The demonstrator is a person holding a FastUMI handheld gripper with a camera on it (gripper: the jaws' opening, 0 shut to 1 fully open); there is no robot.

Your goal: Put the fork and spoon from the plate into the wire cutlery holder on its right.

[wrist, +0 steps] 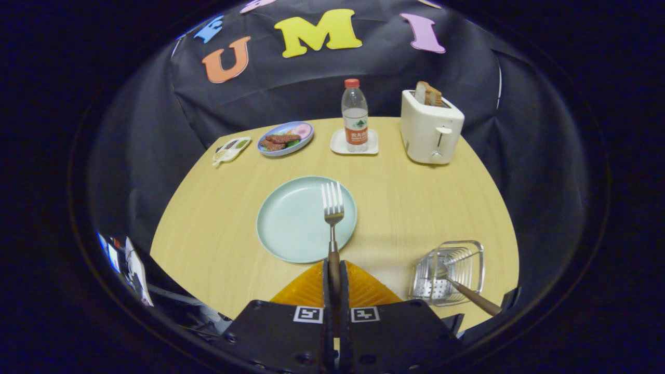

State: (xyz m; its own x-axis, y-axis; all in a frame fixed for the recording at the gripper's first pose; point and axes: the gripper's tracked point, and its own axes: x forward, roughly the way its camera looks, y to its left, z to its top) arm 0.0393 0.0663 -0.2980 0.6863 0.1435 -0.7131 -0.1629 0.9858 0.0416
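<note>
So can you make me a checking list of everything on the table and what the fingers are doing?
Surface: wooden table, bare wood around the things.
Job's things: fork lifted over the light green plate; a brown-handled utensil already leans in the wire cutlery holder.
Clutter: water bottle on a small tray, toaster with toast, food plate, small packet.
Gripper: gripper, fingers shut on the fork's handle.
Cables: nothing seen.
Surroundings: black cloth wall.
</note>
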